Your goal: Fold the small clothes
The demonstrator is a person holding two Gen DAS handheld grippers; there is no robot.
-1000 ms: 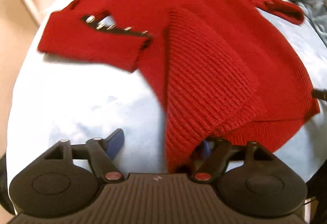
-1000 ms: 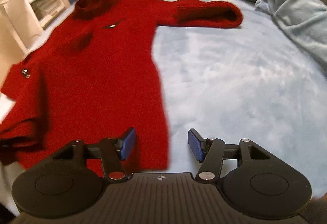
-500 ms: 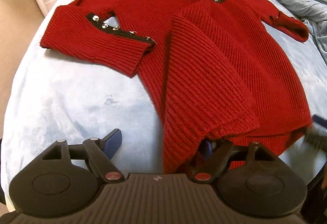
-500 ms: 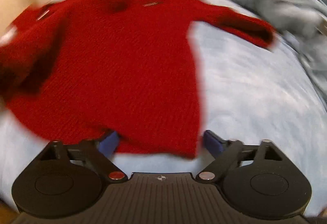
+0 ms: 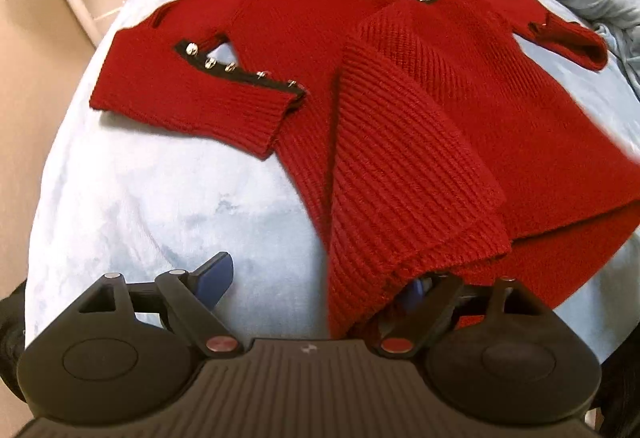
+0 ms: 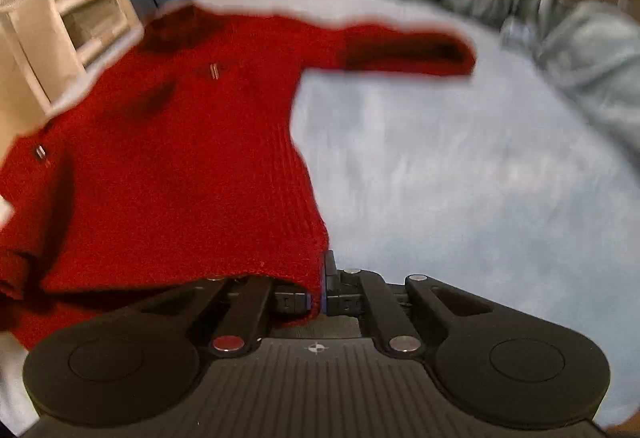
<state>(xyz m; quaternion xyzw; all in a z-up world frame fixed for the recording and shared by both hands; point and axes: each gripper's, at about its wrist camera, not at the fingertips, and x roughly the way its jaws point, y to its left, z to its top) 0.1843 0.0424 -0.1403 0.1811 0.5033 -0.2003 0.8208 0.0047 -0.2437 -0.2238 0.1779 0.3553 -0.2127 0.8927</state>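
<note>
Red sweater (image 5: pixel 400 86) spread on the bed (image 5: pixel 160 198)

Right tongs (image 6: pixel 318 296) pinch the sweater's hem corner; left tongs (image 5: pixel 316 282) are opening wide, a folded flap draped over one finger.

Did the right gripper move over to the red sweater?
Yes. The right gripper slid left, from straddling the sweater edge over the bed, and shut on its hem corner.

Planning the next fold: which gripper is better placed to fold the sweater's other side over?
Right. The right gripper has its jaws shut on the red ribbed-knit sweater's hem corner; the left gripper's jaws are opening.
</note>
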